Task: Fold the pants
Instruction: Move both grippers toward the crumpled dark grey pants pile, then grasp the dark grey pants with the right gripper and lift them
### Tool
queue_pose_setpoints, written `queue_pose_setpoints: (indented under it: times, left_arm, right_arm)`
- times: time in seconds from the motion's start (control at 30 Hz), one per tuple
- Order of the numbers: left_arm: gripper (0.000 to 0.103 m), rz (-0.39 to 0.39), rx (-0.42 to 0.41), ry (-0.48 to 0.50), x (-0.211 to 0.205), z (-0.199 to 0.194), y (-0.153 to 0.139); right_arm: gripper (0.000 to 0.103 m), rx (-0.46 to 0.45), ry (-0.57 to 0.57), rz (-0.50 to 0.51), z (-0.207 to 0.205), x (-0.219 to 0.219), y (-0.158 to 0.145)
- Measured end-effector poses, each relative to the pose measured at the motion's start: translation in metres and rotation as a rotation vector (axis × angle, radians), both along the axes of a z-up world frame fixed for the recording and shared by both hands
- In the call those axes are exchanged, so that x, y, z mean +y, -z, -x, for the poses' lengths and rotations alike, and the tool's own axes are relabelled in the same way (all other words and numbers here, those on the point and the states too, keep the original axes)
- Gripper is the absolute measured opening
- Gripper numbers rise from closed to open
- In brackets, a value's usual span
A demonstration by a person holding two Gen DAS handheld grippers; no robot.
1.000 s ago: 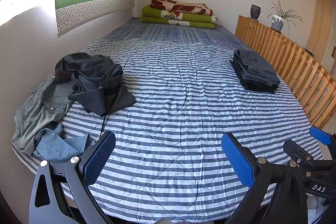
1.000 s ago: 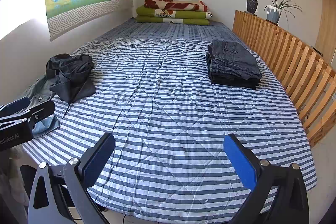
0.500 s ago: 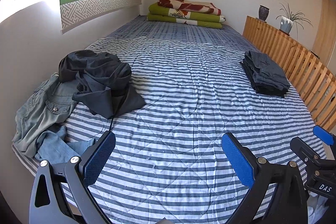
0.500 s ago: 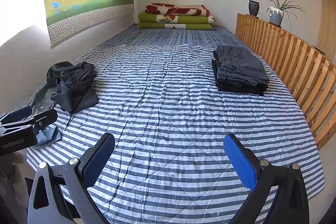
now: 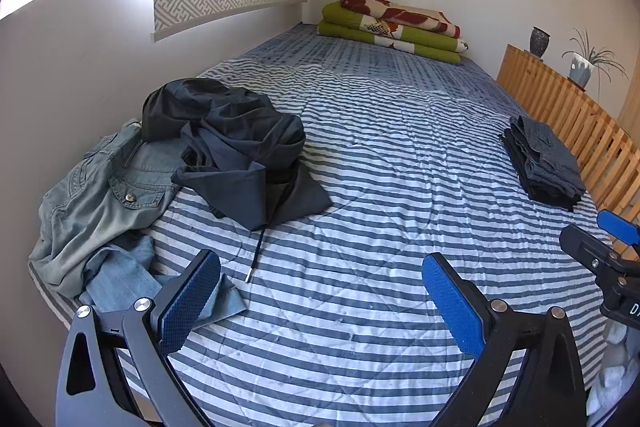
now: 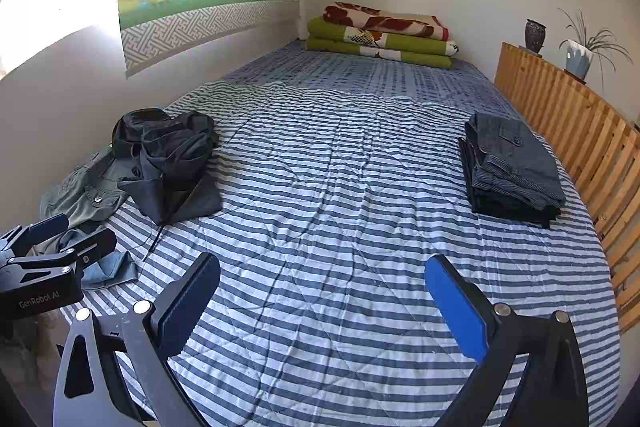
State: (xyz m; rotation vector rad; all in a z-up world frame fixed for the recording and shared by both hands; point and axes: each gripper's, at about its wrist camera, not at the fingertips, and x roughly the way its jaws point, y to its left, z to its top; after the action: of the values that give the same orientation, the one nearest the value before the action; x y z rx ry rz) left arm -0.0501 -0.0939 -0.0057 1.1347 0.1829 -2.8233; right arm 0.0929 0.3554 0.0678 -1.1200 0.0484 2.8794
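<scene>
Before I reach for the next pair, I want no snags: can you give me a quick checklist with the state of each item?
1. Left tool open, empty: ok.
2. Right tool open, empty: ok.
3. Crumpled dark drawstring pants lie on top of the pale green jeans: ok to take first.
4. Middle of the striped quilt free for folding: ok.
5. Folded stack of dark grey pants clear of the work area: ok.
6. Drawstring free of the jeans: cannot tell.

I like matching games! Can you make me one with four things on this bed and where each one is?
Things:
1. dark crumpled pants
2. folded pants stack
3. folded blankets
4. jeans

Places:
A. far end, against the wall
B. near left corner, hanging over the bed edge
C. right side, near the wooden slats
D. left side, partly on top of the jeans

Pairs: 1-D, 2-C, 3-A, 4-B
</scene>
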Motion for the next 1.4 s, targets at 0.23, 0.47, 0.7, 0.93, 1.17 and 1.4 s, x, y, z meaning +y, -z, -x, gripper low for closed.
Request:
queue_pose_setpoints:
  times: [0.23, 0.47, 0.7, 0.93, 1.17, 1.4]
  left_arm:
    - [0.102, -0.016, -0.023, -0.101, -0.061, 0.009, 0.016]
    - [0.101, -0.031, -0.042, -0.189, -0.118, 0.020, 0.037]
    - [0.099, -0.049, -0.059, -0.243, -0.162, 0.034, 0.056]
    - [0.099, -0.051, -0.078, -0.277, -0.193, 0.044, 0.068]
    - [0.099, -0.061, -0.077, -0.315, -0.215, 0.049, 0.070]
    - [0.096, -0.054, -0.087, -0.323, -0.215, 0.051, 0.070]
  right_arm:
    - [0.094, -0.033, -0.097, 0.053, 0.064, -0.034, 0.006]
    - [0.094, -0.109, -0.181, 0.099, 0.150, -0.074, 0.026]
    - [0.094, -0.135, -0.265, 0.083, 0.236, -0.139, 0.045]
    - [0.094, -0.182, -0.304, 0.075, 0.306, -0.197, 0.075]
    - [0.094, -0.239, -0.321, 0.078, 0.338, -0.223, 0.109]
    - [0.009, -0.315, -0.322, 0.037, 0.347, -0.232, 0.127]
